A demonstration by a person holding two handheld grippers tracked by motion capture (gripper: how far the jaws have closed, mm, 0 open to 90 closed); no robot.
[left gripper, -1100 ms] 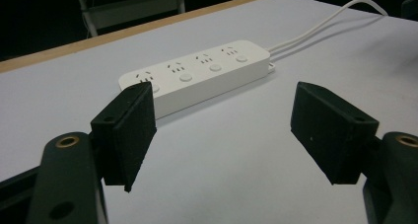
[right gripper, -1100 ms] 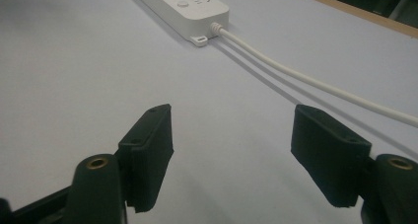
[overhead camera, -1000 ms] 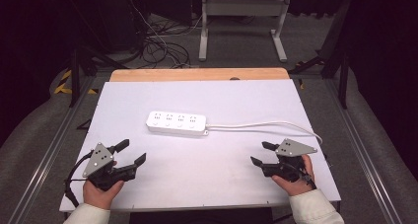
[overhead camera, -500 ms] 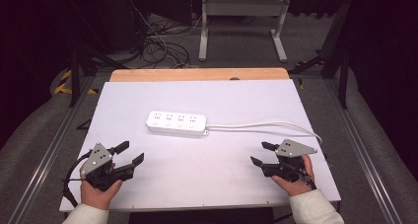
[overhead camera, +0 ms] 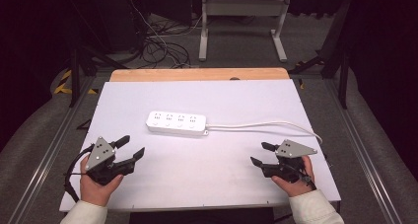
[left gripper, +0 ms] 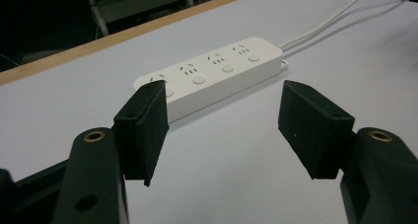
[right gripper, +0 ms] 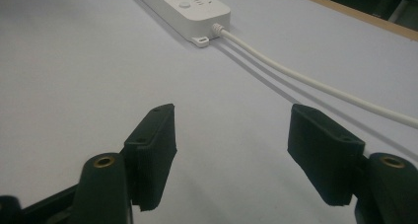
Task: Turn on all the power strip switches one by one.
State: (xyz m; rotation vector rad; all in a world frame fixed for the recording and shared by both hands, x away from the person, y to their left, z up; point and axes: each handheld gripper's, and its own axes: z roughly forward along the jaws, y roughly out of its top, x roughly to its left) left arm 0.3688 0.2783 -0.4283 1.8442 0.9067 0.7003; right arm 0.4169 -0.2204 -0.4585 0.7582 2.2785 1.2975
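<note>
At the near edge of the white bench, the left tongs and the right tongs sit low, one at each side, and both are released with nothing in them. The left tongs have just been closing a little, with nothing between the jaws. Farther back, in the middle, lies the white power strip, and its cord runs off to the right.
</note>
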